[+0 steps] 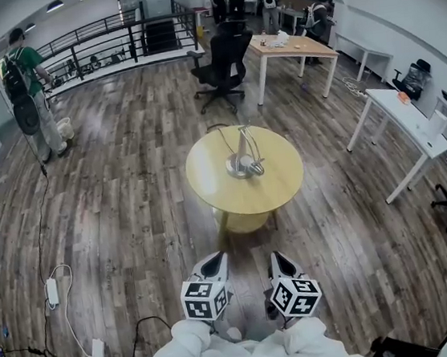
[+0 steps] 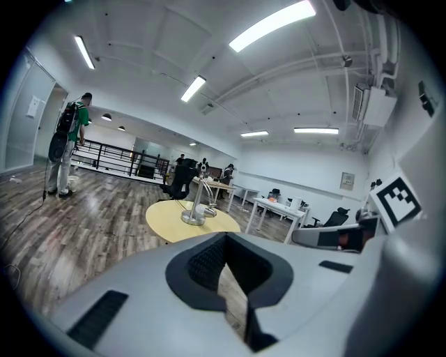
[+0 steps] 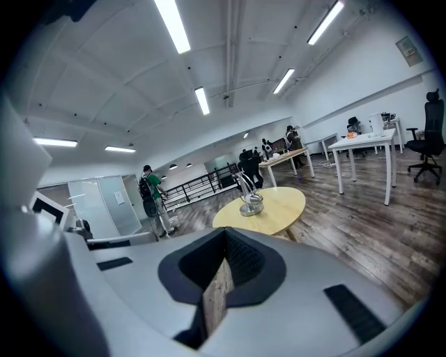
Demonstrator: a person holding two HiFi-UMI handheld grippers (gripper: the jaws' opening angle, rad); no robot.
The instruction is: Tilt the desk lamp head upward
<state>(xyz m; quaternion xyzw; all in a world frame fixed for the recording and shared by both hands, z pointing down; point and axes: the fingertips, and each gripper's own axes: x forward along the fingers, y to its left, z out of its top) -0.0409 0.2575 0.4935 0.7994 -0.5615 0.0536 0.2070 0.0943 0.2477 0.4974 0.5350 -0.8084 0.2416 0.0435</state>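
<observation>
The task is only at its approach step: the desk lamp (image 1: 243,163) stands mid-frame on the round yellow table (image 1: 209,190), well apart from the left tool (image 1: 217,262) and right tool (image 1: 275,259) at the lower edge, both pressed together and empty. Next, 1 tool likely must reach the lamp's head, spread and pinch it.

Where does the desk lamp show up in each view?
Head view: desk lamp near the middle, slightly right.
Left gripper view: lamp left of centre, above the jaws.
Right gripper view: lamp just right of centre.
Shared landmark: round yellow table under it.
</observation>
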